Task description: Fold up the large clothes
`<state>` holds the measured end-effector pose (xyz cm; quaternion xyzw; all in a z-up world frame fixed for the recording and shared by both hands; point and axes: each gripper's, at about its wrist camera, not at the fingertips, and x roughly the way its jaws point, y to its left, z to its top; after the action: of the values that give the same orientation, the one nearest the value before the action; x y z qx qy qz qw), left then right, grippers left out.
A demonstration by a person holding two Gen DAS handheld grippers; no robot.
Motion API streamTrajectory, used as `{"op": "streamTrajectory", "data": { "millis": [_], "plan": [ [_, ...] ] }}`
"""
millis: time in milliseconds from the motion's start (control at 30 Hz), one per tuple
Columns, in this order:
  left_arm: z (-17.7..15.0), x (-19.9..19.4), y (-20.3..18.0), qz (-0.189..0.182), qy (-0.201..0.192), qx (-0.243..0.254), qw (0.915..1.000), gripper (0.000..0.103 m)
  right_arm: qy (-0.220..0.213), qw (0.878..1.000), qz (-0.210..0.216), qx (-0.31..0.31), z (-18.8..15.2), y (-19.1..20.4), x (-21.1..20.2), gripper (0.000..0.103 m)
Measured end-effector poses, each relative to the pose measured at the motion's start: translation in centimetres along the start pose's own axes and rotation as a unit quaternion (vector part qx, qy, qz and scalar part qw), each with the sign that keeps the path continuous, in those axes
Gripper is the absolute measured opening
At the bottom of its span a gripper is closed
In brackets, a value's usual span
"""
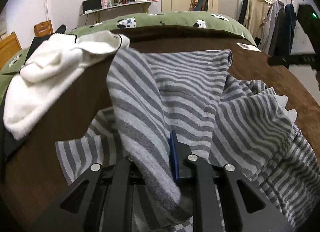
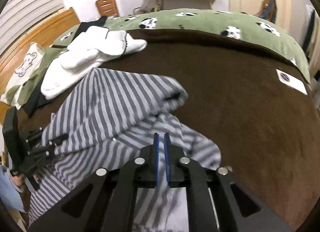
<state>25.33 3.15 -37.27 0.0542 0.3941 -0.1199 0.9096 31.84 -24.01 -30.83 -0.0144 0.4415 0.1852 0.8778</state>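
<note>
Brown blanket [image 2: 240, 91] covers the bed; left tool [image 1: 160, 152] pinches the striped garment [image 1: 190, 83], right tool [image 2: 161, 142] nearly closed on nothing.

a grey-and-white striped garment [image 1: 190, 83] is spread crumpled over the brown blanket [image 2: 240, 101] on the bed, one fold lifted and pinched at its edge, another part bunched; a white fleece garment [image 1: 46, 83] is heaped beside it
</note>
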Motion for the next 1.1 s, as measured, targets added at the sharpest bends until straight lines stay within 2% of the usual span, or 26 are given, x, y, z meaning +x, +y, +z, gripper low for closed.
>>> {"op": "streamTrajectory", "data": {
  "millis": [33, 67, 100, 133, 267, 367, 433, 700, 767, 867, 900, 933, 967, 1100],
  "plan": [
    [-0.1, 0.1, 0.0, 0.0, 0.001, 0.0, 1.0, 0.018, 0.004, 1.0, 0.009, -0.011, 0.8, 0.3, 0.6, 0.026],
    [-0.3, 0.2, -0.1, -0.001, 0.003, -0.001, 1.0, 0.019, 0.006, 0.999, 0.018, -0.028, 2.1, 0.6, 1.4, 0.032],
    [-0.3, 0.3, -0.1, -0.001, 0.006, -0.001, 1.0, 0.019, 0.007, 0.999, 0.023, -0.041, 2.9, 1.0, 1.9, 0.042],
    [-0.4, 0.4, -0.1, -0.001, 0.007, -0.002, 1.0, 0.019, 0.008, 0.998, 0.029, -0.057, 3.9, 1.3, 2.7, 0.046],
    [-0.5, 0.7, 0.2, -0.004, 0.012, -0.017, 0.9998, 0.02, 0.023, 0.993, 0.051, -0.106, 8.8, 2.5, 7.0, 0.046],
    [-0.6, 1.0, 0.3, -0.006, 0.015, -0.025, 0.9996, 0.02, 0.032, 0.988, 0.067, -0.135, 11.1, 3.6, 9.7, 0.047],
    [-0.7, 1.2, 0.4, -0.005, 0.015, -0.029, 0.9995, 0.021, 0.043, 0.984, 0.084, -0.151, 12.4, 4.4, 11.9, 0.051],
    [-1.0, 1.4, 0.6, -0.007, 0.017, -0.049, 0.9987, 0.022, 0.084, 0.971, 0.104, -0.199, 14.3, 6.4, 17.7, 0.053],
    [-1.1, 1.5, 0.6, -0.007, 0.018, -0.052, 0.9985, 0.022, 0.095, 0.968, 0.111, -0.202, 14.5, 6.6, 18.7, 0.057],
    [-1.1, 1.6, 0.7, -0.007, 0.018, -0.057, 0.9982, 0.022, 0.119, 0.965, 0.117, -0.204, 14.4, 6.9, 20.5, 0.058],
    [-1.1, 1.5, 0.7, -0.008, 0.018, -0.059, 0.9981, 0.022, 0.13, 0.963, 0.122, -0.204, 14.2, 6.9, 21.0, 0.049],
    [-1.1, 1.6, 0.7, -0.008, 0.019, -0.061, 0.9979, 0.022, 0.143, 0.96, 0.131, -0.202, 14.0, 6.9, 21.6, 0.026],
    [-1.1, 1.6, 0.8, -0.009, 0.019, -0.064, 0.9977, 0.022, 0.158, 0.958, 0.137, -0.195, 13.8, 6.9, 22.2, 0.017],
    [-1.1, 1.6, 1.0, -0.009, 0.019, -0.067, 0.9975, 0.025, 0.155, 0.959, 0.14, -0.19, 13.0, 6.8, 22.1, 0.008]
  ]
}}
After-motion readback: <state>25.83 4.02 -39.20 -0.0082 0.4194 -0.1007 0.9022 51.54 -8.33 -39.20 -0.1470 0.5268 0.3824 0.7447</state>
